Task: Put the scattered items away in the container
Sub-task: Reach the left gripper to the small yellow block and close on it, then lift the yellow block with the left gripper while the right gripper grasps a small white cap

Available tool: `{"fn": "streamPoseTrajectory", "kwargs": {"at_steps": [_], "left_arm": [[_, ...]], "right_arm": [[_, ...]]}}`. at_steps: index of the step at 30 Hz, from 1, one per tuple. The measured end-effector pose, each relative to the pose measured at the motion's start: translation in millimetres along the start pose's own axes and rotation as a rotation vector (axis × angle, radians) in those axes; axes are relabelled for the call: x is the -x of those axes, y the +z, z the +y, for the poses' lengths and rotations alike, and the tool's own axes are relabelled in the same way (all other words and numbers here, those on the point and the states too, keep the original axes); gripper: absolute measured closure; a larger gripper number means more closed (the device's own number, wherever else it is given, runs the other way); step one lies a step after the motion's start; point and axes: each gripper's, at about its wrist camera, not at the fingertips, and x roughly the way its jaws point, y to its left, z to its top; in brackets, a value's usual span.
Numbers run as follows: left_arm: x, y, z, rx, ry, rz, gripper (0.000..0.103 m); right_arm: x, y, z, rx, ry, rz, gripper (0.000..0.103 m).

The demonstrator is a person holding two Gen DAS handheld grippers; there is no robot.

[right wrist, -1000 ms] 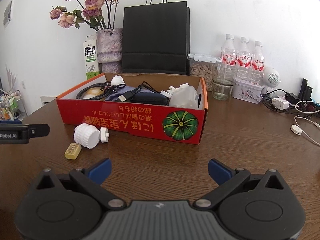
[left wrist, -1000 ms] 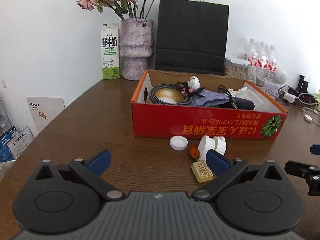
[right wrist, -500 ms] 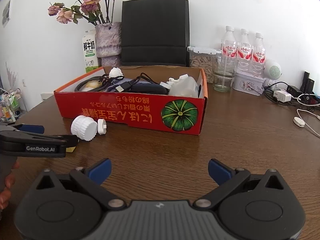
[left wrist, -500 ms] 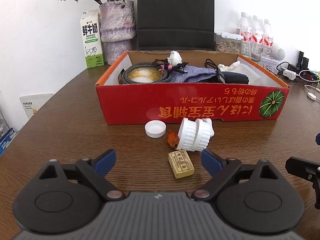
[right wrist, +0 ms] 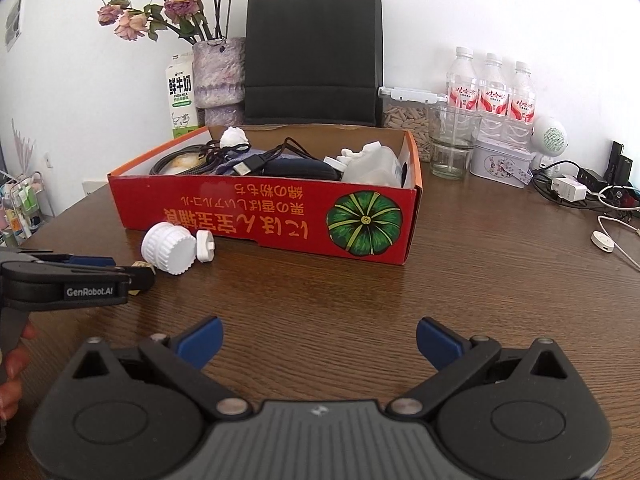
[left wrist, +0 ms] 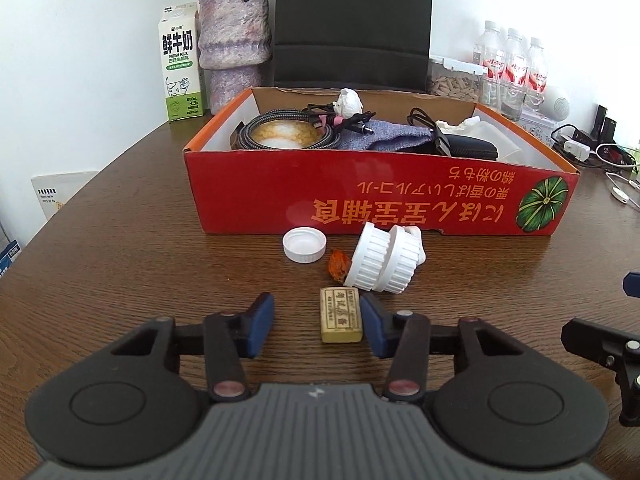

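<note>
The left gripper [left wrist: 318,326] was spread around the tan block [left wrist: 341,314], its right pad almost touching, its left pad apart. Good practice was to centre the block before squeezing, then lift over the box's [left wrist: 256,192] near wall. Past the block, in front of the box, lay an orange scrap [left wrist: 338,265], a ribbed white knob [left wrist: 382,262] and a cap [left wrist: 304,244]. The right gripper [right wrist: 318,340] gaped empty. Only its view showed a white plug [right wrist: 205,245] behind the knob; only the left's showed the cap and scrap.
</note>
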Motion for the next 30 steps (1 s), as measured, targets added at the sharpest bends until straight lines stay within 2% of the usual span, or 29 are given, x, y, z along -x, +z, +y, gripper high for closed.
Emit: {"fn": "streamPoseTrajectory", "kwargs": {"at_steps": [1,2,11,22,30], "left_arm": [[0,0,1,0.004,0.000,-0.001,0.076],[1,0,2,0.007,-0.005,-0.002,0.081],[10,1,15,0.027,-0.036,-0.025,0.082],[28,11,61,0.095,-0.044,-0.097,0.082],[32,15,94,0.143,-0.041,-0.124,0.082]], "right_arm": [[-1,0,0,0.000,0.000,0.001,0.000],[-1,0,0,0.000,0.000,0.003,0.000],[-6,9,17,0.022,0.023,0.006,0.000],[-26,30,65,0.103,0.063,-0.012,0.000],[-49,50,72,0.114,-0.010,-0.015,0.010]]}}
